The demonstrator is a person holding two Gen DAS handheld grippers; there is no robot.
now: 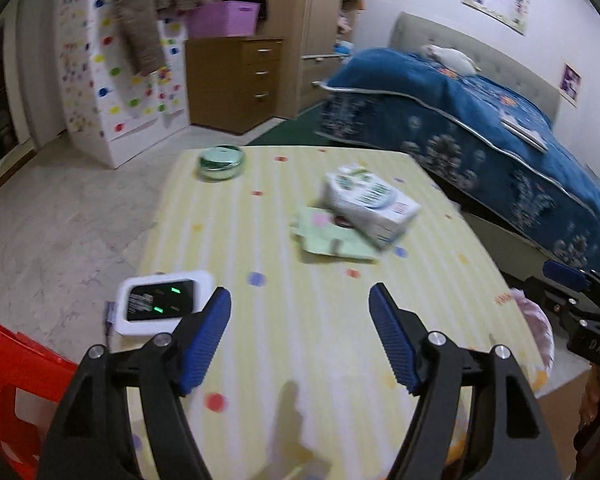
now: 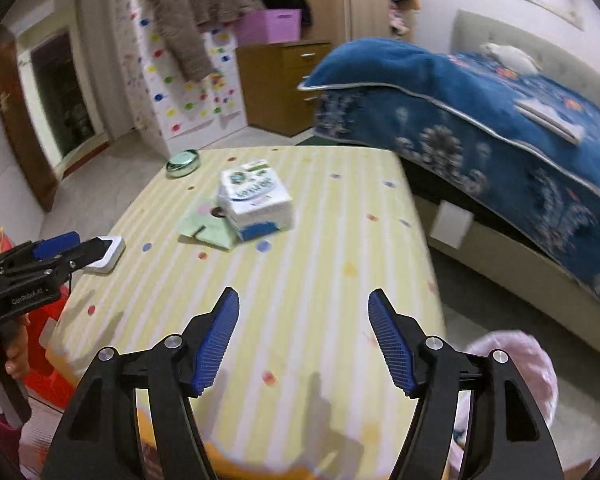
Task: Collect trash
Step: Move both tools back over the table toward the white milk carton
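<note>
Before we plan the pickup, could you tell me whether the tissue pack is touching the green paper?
Touching: in the right wrist view the tissue pack lies overlapping the green paper's edge, no gap visible.

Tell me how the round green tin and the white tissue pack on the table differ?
The round green tin is low, circular and shiny; the white tissue pack is boxy, taller and printed. The tin stands alone near the table's far corner; the pack sits mid-table, partly on a pale green paper. Both lie untouched, well beyond the open tools.
</note>
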